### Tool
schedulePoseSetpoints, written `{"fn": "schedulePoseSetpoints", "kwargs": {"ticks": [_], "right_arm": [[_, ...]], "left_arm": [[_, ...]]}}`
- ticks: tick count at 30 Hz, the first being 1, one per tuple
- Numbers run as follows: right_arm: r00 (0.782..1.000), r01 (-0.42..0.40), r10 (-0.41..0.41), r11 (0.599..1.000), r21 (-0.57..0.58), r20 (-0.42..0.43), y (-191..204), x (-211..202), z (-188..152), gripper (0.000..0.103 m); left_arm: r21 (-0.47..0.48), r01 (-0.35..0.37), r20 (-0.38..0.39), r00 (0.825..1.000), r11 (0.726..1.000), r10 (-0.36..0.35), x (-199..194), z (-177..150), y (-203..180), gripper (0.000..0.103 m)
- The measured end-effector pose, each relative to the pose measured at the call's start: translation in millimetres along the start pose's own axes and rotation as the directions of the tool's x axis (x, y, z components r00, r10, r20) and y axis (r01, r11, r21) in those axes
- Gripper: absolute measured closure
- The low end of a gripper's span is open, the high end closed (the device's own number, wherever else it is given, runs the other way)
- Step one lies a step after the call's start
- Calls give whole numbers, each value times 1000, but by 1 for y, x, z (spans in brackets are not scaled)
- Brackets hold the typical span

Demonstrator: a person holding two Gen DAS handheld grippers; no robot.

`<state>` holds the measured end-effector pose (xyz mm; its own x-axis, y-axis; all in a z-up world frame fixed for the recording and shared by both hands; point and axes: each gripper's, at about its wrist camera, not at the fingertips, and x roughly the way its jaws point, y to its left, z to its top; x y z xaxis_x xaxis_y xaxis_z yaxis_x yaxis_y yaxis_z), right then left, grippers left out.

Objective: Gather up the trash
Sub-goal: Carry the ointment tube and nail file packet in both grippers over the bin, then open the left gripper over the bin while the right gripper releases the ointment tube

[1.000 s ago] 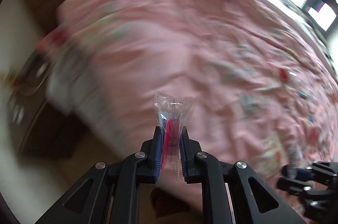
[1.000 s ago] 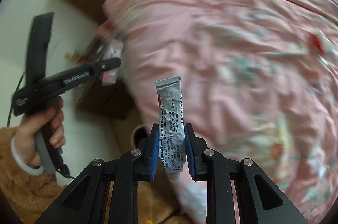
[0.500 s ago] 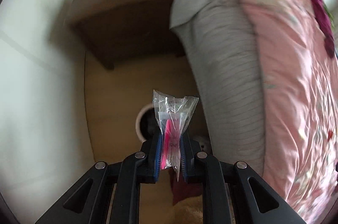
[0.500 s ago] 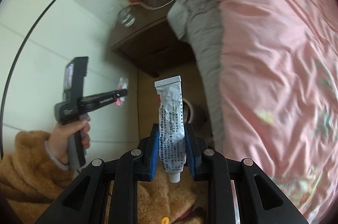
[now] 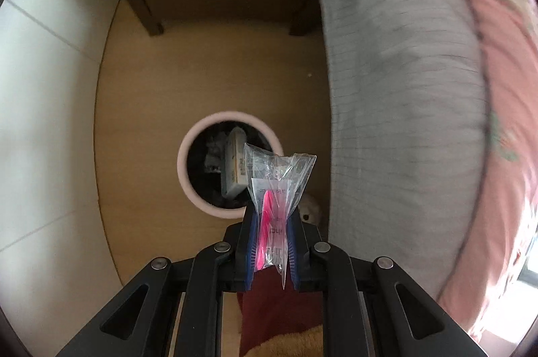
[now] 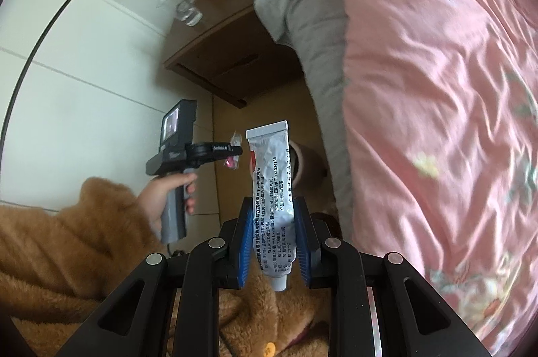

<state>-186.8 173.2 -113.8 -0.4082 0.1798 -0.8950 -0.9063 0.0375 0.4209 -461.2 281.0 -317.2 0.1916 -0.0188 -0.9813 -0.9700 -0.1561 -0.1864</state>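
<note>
My left gripper (image 5: 271,215) is shut on a clear plastic bag (image 5: 275,185) with a pink item inside. It points down over a white round bin (image 5: 183,165) on the floor, which holds a box and other scraps. My right gripper (image 6: 273,212) is shut on a crumpled white ointment tube (image 6: 271,185), cap towards the camera. In the right wrist view the left gripper (image 6: 235,151) hangs to the left with the bag (image 6: 234,151), held by a hand (image 6: 161,192) in a brown fleece sleeve. Behind the tube, the bin (image 6: 302,168) is partly hidden.
A brown wooden nightstand (image 6: 228,54) with a glass, a cable and small items stands against the white wall. The bed's grey mattress side (image 5: 396,81) and pink quilt (image 6: 437,87) fill the right. A small white object (image 5: 309,210) lies beside the bin.
The left gripper swung from over the pink quilt down to above the bin, still holding the bag. The right gripper turned from the bed towards the nightstand and floor, the tube still in it.
</note>
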Motion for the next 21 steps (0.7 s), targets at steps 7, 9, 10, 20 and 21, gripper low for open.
{"fn": "schedulePoseSetpoints", "kwargs": {"ticks": [7, 9, 10, 20, 21], "right_arm": [[1000, 16, -15, 997, 79, -2, -21, 5, -10, 80], [1000, 10, -9, 996, 93, -11, -23, 10, -12, 80], [1000, 9, -7, 996, 92, -17, -22, 14, -12, 80], [995, -59, 58, 998, -11, -86, 17, 82, 23, 80], [992, -72, 68, 997, -32, -107, 25, 98, 30, 80]], "left_arm": [[-28, -50, -50, 998, 998, 49, 39, 14, 10, 58], [-46, -55, -74, 996, 997, 51, 45, 15, 16, 23], [-54, -48, -73, 996, 997, 44, 45, 15, 21, 18], [-38, -100, 12, 995, 994, 100, 6, -8, 54, 11], [-22, -136, 27, 990, 990, 137, -1, -12, 56, 11]]}}
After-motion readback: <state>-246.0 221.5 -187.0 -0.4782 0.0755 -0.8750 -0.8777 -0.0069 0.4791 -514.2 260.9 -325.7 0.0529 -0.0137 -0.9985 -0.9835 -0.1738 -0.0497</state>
